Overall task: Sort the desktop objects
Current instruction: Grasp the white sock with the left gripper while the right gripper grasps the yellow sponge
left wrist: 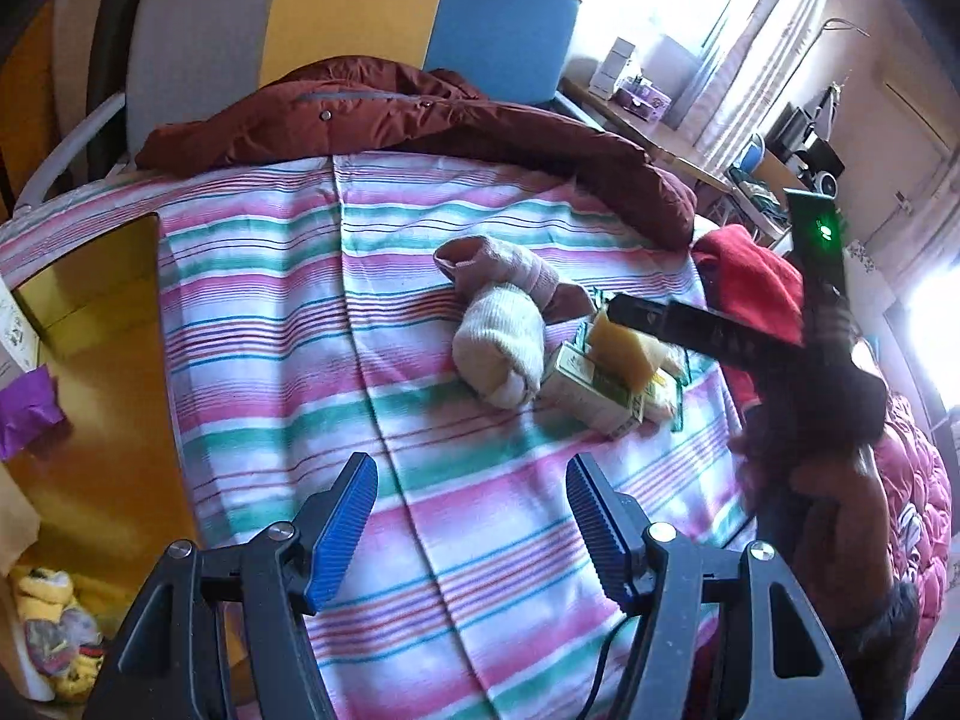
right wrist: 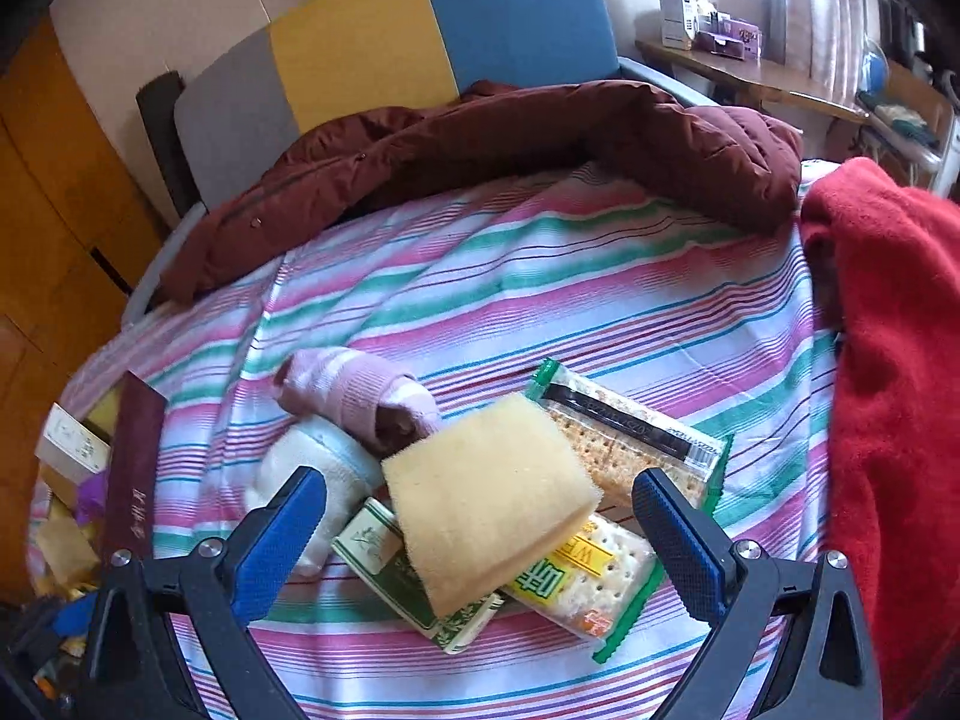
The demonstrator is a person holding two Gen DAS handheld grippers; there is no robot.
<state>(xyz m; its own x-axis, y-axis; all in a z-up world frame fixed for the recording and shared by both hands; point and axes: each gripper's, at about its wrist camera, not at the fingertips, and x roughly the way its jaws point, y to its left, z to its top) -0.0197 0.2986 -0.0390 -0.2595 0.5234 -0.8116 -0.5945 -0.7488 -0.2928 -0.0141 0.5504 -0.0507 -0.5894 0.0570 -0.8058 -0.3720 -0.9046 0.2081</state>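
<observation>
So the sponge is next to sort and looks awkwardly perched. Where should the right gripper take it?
Grip the sponge across its two side edges, coming from the near side. It is a flat slab lying tilted on the green box and crackers, and the open right gripper already straddles it.

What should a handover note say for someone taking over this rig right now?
Left gripper: open, empty, above bare striped sheet.
Right gripper: open around the yellow sponge, not closed.
Pile: sponge lies atop the green-white box and cracker packs; pink sock roll and white sock roll sit beside it.
Done: nothing visibly sorted from the pile.
Left: grip the sponge, then the rest.
</observation>
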